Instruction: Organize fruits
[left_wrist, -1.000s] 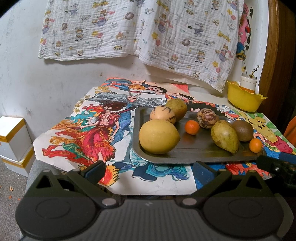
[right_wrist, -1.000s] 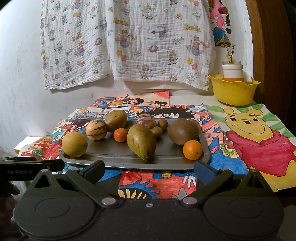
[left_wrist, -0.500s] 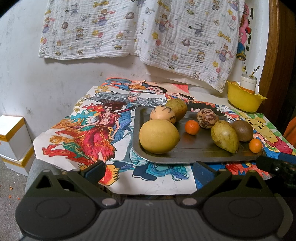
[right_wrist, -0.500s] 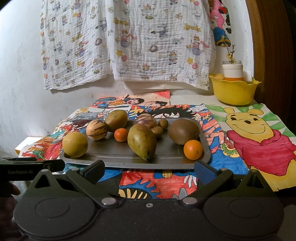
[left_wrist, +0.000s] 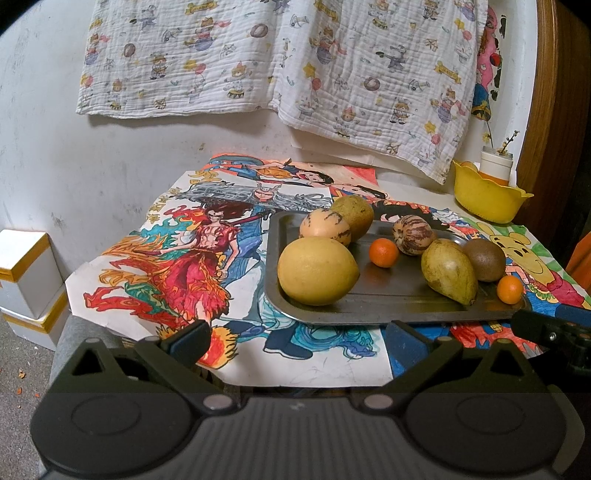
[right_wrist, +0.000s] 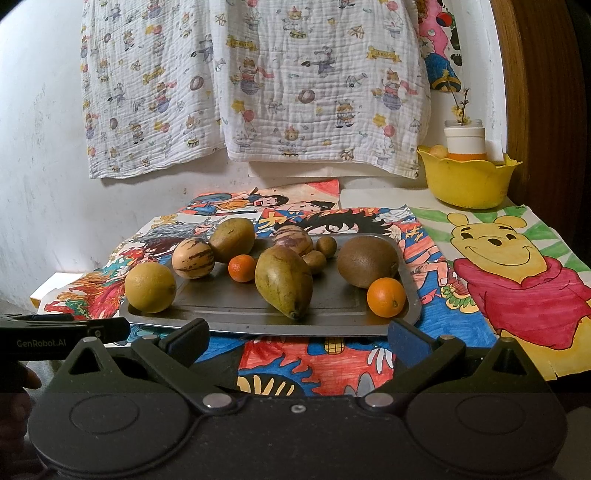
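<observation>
1. The fruits all lie loose on a metal tray (right_wrist: 412, 295), which serves as the landmark here. A big yellow fruit (right_wrist: 150, 287) sits at the tray's left front corner. A pear-shaped fruit (right_wrist: 283, 285) lies in the middle, and a brown fruit (right_wrist: 367, 261) with a small orange (right_wrist: 386, 297) sits at the right front.
2. Both pairs of tongs hang just in front of the tray's near edge, likely so either can reach in. The left tongs (left_wrist: 297, 338) are spread wide and hold nothing, and the right tongs (right_wrist: 297, 336) are the same.
3. No sorting by kind shows on the tray. This would fit fruits waiting to be moved or fruits just gathered there.
4. A yellow bowl (right_wrist: 467, 181), well behind the tray to its right, holds a white jar (right_wrist: 464, 143). It may be a place for fruit.
5. The tray rests on a counter covered with bright cartoon drawings (right_wrist: 517, 273). A printed cloth (right_wrist: 258, 85) hangs on the white wall behind the tray.
</observation>
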